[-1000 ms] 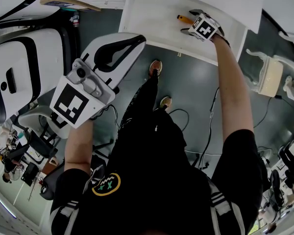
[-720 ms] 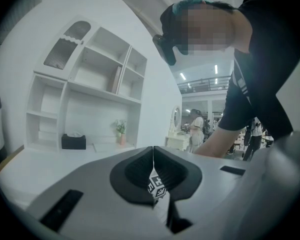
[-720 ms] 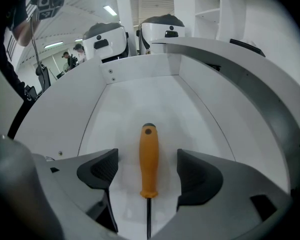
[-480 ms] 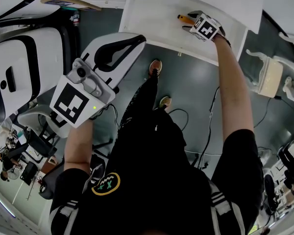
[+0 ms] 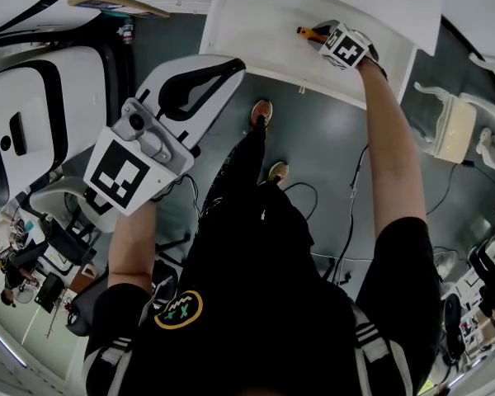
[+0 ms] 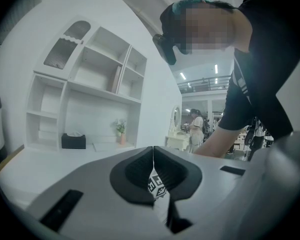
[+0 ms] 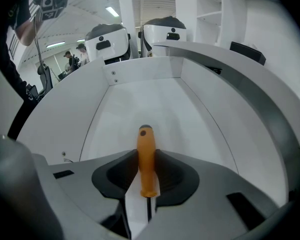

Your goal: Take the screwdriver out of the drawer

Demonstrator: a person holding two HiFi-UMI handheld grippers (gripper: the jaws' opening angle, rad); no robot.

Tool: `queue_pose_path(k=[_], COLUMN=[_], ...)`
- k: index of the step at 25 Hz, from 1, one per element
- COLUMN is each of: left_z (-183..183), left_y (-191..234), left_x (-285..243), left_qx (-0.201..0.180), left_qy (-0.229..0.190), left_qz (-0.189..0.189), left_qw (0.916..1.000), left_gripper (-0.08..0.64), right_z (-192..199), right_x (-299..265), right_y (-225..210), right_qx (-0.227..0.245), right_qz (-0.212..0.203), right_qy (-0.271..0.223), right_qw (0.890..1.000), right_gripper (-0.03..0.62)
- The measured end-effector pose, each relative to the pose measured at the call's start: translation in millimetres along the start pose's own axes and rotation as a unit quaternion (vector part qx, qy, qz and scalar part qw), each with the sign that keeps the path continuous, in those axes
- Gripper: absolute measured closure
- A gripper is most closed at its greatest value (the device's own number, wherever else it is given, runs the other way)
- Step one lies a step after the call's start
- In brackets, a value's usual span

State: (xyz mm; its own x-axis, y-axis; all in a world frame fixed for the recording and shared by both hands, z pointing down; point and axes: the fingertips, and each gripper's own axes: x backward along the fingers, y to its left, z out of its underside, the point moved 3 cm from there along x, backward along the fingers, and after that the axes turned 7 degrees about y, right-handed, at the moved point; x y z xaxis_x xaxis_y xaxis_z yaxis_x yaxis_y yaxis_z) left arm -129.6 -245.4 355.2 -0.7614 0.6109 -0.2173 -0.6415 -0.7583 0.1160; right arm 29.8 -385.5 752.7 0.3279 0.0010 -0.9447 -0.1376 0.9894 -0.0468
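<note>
Drawer [image 5: 256, 31]: white, pulled open, floor bare but for one tool near its right end.

Left gripper [image 5: 223, 68]: large in the head view, held level and well apart from the drawer. Jaws pressed together on nothing; idle.

Right gripper [image 5: 323, 40]: reaches steeply down into the drawer. Jaws closing, with the orange handle between them and the pads now against its sides. A second ago they stood wide around it.

Screwdriver [image 7: 146, 159]: appears to lie on the drawer floor. Handle end points away from the right gripper; dark shaft runs back between the jaws.

Assessment: grasp only just made, tool not yet lifted. Remaining, by judgement: a lift clear of the drawer walls.
</note>
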Motion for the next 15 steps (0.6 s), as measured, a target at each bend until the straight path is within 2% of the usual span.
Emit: queue_pose_path(k=[11,15], left_z=[-2.6,-5.6], left_y=[-4.8,-9.9], left_x=[0.4,2.1], left_qx=[-0.001,-0.006], left_qy=[-0.004,-0.008], left_qz=[0.007,0.012], left_qw=[1.0,0.9999], left_gripper=[0.54,0.54], right_z=[-0.6,-8.7], right_x=[17.7,34.4], right_y=[0.2,-0.5], right_qx=[-0.013,-0.019], right_qz=[0.014,0.032], right_qy=[-0.017,-0.04], right_qw=[1.0,0.999], right_gripper=[0.462,0.462])
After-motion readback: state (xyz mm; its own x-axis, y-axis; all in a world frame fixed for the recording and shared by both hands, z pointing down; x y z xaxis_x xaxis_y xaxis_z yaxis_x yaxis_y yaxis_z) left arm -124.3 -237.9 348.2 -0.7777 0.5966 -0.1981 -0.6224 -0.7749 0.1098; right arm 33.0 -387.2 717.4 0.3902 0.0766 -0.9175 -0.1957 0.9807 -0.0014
